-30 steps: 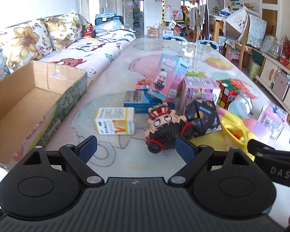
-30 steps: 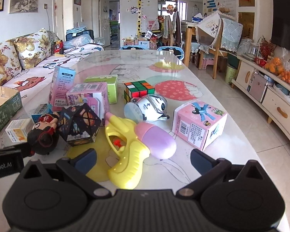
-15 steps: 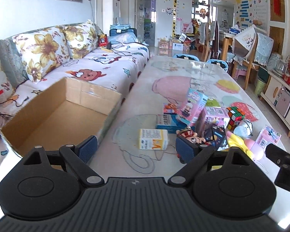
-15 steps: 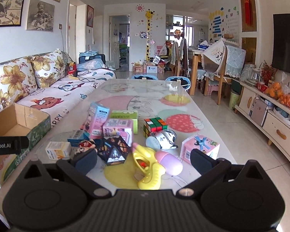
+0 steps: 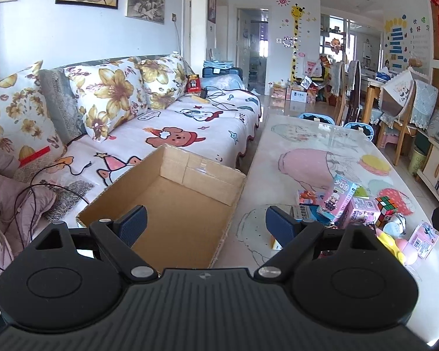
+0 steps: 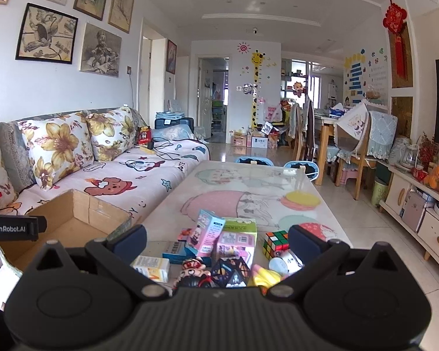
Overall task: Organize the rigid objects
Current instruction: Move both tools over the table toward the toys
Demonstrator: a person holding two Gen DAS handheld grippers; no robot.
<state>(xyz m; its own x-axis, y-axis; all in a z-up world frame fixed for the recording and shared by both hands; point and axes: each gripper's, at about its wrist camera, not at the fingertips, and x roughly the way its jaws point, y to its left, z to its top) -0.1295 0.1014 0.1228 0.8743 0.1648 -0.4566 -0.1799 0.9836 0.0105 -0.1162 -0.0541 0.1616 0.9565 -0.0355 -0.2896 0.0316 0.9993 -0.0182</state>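
Note:
An empty cardboard box sits at the table's left edge beside the sofa; it also shows in the right wrist view. My left gripper is open and empty, raised over the box's right rim. My right gripper is open and empty, held high above a cluster of toys: a pink carton, a Rubik's cube, a small white and yellow carton, a doll figure, a dark polyhedron toy and a yellow water gun.
The glass-topped table runs away from me, with a floral sofa along its left. Chairs and a dining table stand at the far end. A low cabinet lines the right wall.
Both grippers have risen and pulled back from the toys, so the toys look smaller and lower. The left gripper has swung left toward the cardboard box. Both stay open and empty.

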